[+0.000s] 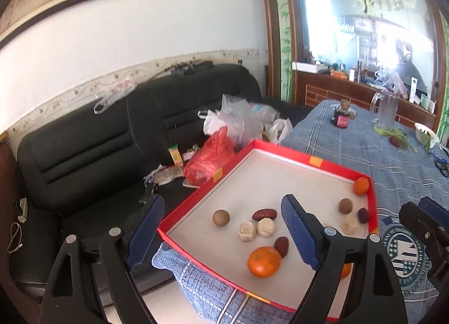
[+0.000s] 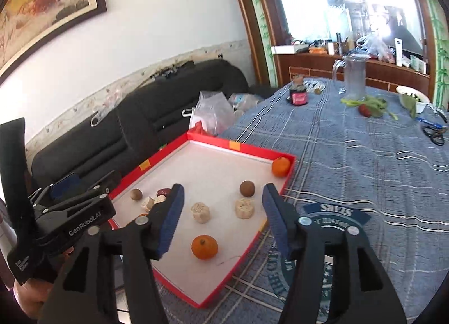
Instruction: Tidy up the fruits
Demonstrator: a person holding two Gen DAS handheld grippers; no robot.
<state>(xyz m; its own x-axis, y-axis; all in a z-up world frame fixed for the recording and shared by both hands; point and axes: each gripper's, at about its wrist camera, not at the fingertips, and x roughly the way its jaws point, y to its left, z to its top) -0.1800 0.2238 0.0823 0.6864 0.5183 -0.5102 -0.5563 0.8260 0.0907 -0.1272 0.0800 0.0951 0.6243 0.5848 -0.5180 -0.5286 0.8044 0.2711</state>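
Observation:
A red-rimmed tray with a white floor lies on the blue plaid tablecloth. It holds oranges, brown round fruits, dark red dates and pale ridged pieces. One orange sits in the far right corner. My left gripper hovers open over the tray's near left part, nothing between its fingers. My right gripper is open above the near right part, with an orange, two pale pieces and a brown fruit ahead of it. The tray fills that view's centre.
A black sofa with plastic bags and a red bag stands left of the table. Farther along the cloth are a glass jug, a dark jar, greens, a white bowl and scissors.

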